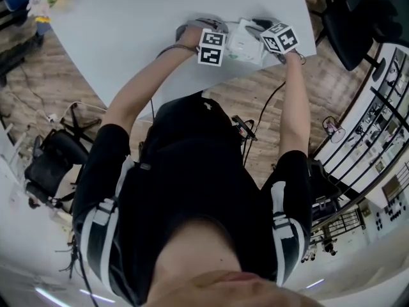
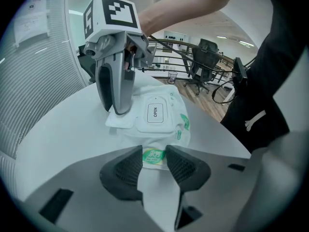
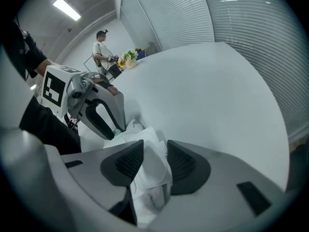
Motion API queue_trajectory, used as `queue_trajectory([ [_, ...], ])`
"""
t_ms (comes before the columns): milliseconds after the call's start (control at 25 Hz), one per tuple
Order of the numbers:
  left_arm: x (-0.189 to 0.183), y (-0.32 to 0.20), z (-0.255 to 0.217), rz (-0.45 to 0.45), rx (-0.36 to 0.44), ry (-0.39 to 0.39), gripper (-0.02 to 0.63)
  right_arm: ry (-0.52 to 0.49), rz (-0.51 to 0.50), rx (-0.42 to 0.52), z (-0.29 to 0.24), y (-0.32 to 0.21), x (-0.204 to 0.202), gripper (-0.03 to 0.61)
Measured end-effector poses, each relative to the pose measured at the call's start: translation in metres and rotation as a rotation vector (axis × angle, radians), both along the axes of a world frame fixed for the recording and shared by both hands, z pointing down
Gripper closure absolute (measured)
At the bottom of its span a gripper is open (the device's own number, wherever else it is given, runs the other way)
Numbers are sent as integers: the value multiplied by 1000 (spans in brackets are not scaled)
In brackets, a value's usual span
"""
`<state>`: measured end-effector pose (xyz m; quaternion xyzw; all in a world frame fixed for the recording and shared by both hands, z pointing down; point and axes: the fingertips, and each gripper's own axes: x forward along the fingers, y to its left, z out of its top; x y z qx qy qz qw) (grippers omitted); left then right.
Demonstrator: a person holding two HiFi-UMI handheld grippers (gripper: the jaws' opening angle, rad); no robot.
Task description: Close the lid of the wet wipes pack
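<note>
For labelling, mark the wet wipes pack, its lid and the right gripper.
wet wipes pack [image 2: 164,140], left gripper view, white wrapper below the lid.
lid [image 2: 155,112], left gripper view, its OPEN tab.
right gripper [image 3: 154,161], right gripper view, midway between its fingertips.

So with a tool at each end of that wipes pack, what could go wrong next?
The soft wet wipes pack bunches between the right gripper's jaws, so squeezing harder could buckle it and skew the lid. The left gripper's jaws hold only the thin near end, which might slip free. The pack lies close to the table's edge, so a push could slide it off.
</note>
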<state>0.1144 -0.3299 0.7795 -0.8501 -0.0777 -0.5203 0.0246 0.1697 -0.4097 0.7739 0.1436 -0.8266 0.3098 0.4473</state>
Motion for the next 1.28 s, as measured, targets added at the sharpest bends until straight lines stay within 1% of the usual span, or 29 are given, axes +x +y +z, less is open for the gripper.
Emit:
queue_trajectory([
  [160, -3, 1, 0, -5, -2, 3, 446, -43, 19, 21, -25, 2, -1, 434],
  [320, -3, 4, -2, -3, 3, -14, 446, -114, -8, 29, -57, 24, -5, 443],
  [400, -1, 6, -3, -4, 14, -20, 446, -128, -36, 26, -66, 43, -5, 443],
  [520, 1, 8, -4, -9, 24, -22, 446, -119, -86, 2, -65, 77, -6, 439],
  [640, 0, 8, -2, -11, 31, -29, 446, -116, -100, -21, -54, 99, -10, 434],
  [760, 0, 7, -1, -13, 37, -33, 447, -91, -97, -24, -44, 106, -11, 436],
  [960, 2, 6, -2, -17, 41, -30, 446, -75, -79, -55, -33, 110, -12, 440],
  [1120, 1, 7, -2, -21, 34, -22, 447, 39, -111, 21, -22, 110, -12, 492],
  [1280, 1, 6, -1, -20, 29, -23, 446, 134, -165, 73, -15, 113, -14, 486],
])
